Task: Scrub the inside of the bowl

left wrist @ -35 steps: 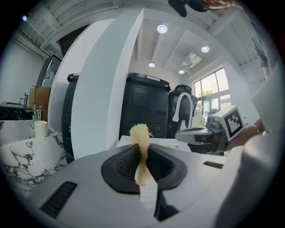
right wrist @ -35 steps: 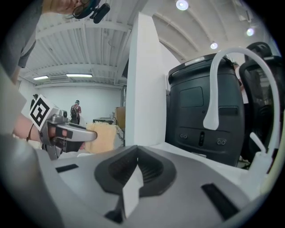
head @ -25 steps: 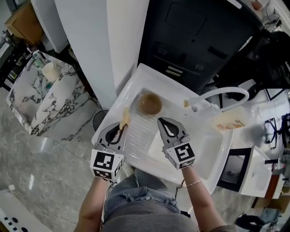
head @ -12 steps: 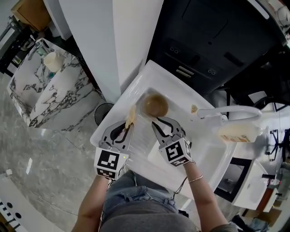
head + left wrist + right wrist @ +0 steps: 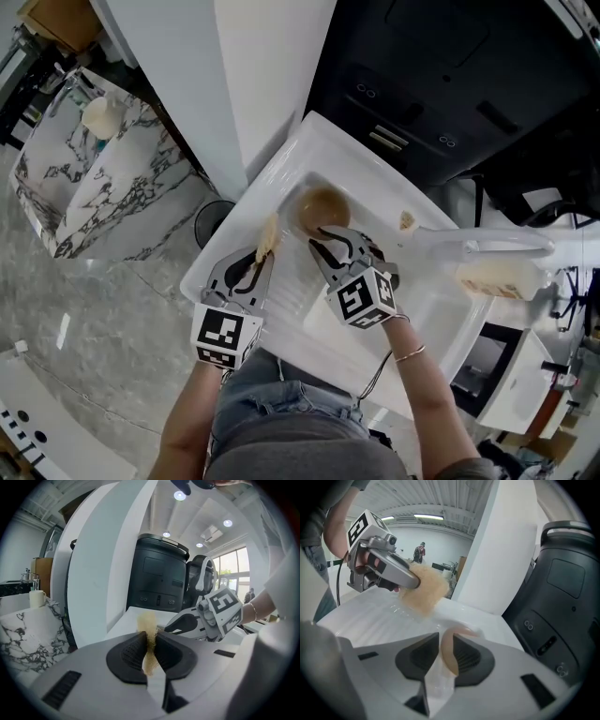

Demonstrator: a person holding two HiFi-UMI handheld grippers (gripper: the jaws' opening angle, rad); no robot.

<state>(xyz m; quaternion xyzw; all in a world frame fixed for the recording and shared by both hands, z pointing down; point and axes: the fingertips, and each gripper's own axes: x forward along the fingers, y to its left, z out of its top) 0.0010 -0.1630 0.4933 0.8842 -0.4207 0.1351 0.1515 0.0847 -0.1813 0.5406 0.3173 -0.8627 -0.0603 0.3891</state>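
Tan fibre scrubber (image 5: 148,626) is what I have in my left gripper (image 5: 149,644): both jaws are pressed in on it from either side, and its frayed top pokes up past the pads. My right gripper (image 5: 447,654) is clamped on the brown bowl (image 5: 323,206), with the near rim standing on edge between the two pads (the right gripper view shows it plainly as a curved tan lip).

From the head view, the bowl is in the far left corner of the white sink (image 5: 427,311), tucked against the basin wall. I cannot tell whether it rests on the bottom or is tipped up a little by the grip. The scrubber hangs just to the left of the bowl, above the ridged draining part of the sink, outside the bowl and not touching it. The two grippers are close together, side by side, both pointing away from me toward the bowl.

Off to the right, a white faucet (image 5: 473,246) reaches across the basin, with a tan block (image 5: 492,278) lying just beside it. Behind the sink stands a black appliance (image 5: 422,75).
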